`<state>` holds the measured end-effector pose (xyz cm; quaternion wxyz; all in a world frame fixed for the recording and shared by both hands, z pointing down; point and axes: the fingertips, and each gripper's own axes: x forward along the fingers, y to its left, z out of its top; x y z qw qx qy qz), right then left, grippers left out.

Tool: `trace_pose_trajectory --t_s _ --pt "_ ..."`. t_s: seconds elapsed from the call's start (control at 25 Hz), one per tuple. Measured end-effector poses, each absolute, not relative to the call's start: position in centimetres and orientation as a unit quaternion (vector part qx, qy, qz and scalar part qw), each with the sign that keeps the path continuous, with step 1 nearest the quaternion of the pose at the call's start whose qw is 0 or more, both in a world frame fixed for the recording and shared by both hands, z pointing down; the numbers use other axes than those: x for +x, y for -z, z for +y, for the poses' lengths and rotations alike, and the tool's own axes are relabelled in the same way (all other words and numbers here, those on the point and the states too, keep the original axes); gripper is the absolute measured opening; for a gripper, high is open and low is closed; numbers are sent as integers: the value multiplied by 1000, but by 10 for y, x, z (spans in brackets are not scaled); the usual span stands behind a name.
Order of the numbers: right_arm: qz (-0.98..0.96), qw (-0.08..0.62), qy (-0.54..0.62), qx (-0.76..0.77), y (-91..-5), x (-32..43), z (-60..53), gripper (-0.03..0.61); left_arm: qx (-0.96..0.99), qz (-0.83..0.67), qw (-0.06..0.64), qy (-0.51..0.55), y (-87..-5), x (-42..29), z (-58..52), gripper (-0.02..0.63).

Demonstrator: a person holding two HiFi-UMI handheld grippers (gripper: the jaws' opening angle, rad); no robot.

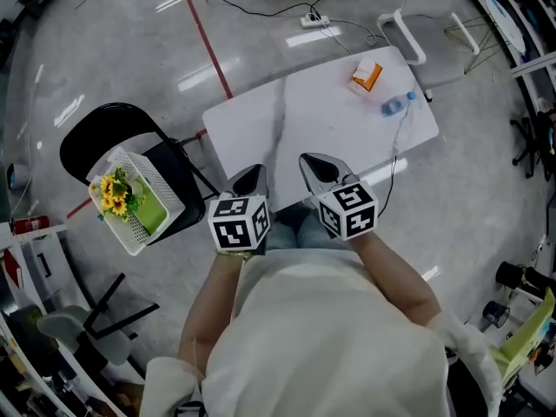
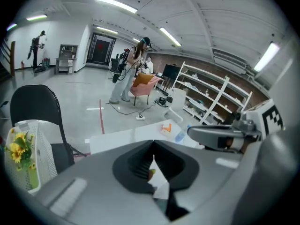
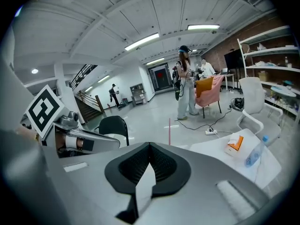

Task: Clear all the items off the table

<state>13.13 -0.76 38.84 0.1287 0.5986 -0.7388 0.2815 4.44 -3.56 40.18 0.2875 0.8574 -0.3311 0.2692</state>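
Grey ribbed left tongs (image 2: 153, 142) and right tongs (image 3: 150, 145), both closed empty, near white table (image 1: 321, 120).

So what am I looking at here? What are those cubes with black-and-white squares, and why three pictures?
No robot: a person holds a two-jaw tool in each hand, the left gripper and the right gripper. The patterned cubes are part of them. One picture comes from a camera on the person's head, looking down; the other two from cameras riding on the grippers. On the table are a box and a bottle. Beside it a chair carries a basket with flowers. Both grippers are shut and hold nothing.
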Motion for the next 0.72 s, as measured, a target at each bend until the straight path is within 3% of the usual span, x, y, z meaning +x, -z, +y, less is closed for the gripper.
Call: trace_pose_trajectory --t_s 0.72 --pt "-693 108 -290 651 -384 130 21 -1 874 -285 286 -270 -403 39 -17 9"
